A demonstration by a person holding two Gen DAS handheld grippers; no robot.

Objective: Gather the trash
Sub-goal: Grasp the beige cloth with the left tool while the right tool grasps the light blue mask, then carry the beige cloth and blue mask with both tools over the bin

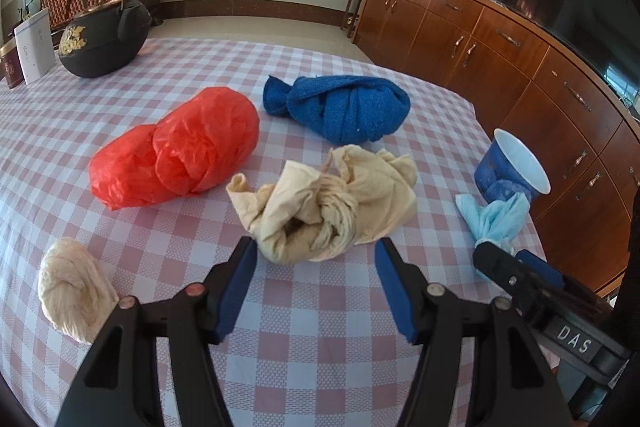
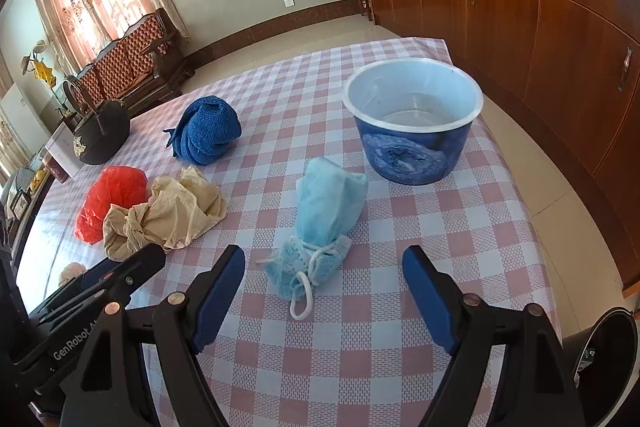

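My left gripper point(image 1: 316, 247) is open, just in front of a crumpled beige bag point(image 1: 332, 203), not touching it. A red plastic bag point(image 1: 180, 147), a knotted blue towel point(image 1: 340, 109) and a cream wad point(image 1: 74, 289) lie around it. My right gripper point(image 2: 324, 263) is open, its fingers either side of a rolled light-blue face mask point(image 2: 324, 215) on the checked tablecloth point(image 2: 360, 347). A blue paper bowl point(image 2: 414, 119) stands empty beyond the mask. The beige bag point(image 2: 164, 215), red bag point(image 2: 108, 199) and blue towel point(image 2: 208, 135) show at the left.
A black iron teapot point(image 1: 104, 39) and boxes point(image 1: 34, 47) stand at the far left of the table. A wooden cabinet point(image 1: 500, 67) with a TV runs along the right. A dark bin rim point(image 2: 608, 351) shows low right, beside the table edge.
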